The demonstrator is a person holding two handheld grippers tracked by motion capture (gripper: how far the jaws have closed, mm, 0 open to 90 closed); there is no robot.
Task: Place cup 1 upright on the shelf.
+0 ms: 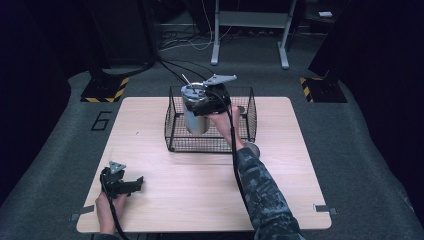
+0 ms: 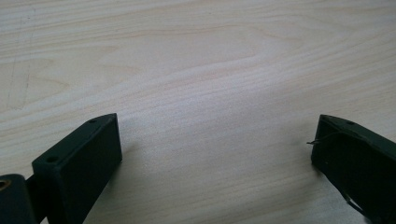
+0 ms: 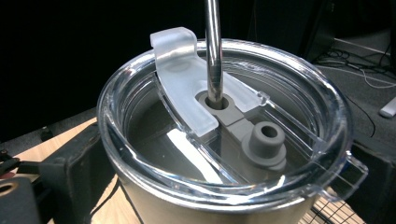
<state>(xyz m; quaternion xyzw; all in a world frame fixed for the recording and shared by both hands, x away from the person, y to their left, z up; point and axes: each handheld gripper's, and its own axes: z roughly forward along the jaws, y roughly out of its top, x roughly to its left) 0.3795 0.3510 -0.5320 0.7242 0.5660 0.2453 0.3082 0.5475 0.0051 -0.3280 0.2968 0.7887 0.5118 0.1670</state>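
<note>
The right gripper [image 1: 200, 106] pinches a steel tumbler [image 1: 194, 114] with a clear lid [image 3: 224, 126] and metal straw [image 3: 213, 46], held inside the wire basket [image 1: 210, 142] near the tabletop's [image 1: 200, 190] far edge. The left gripper [image 1: 131, 185], jaws spread, rests near the front left corner.

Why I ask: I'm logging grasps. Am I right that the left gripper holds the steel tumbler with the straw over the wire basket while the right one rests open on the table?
Sides are swapped: in the high view the right gripper holds the tumbler with its straw over the wire basket; the left gripper rests open on the table.
</note>
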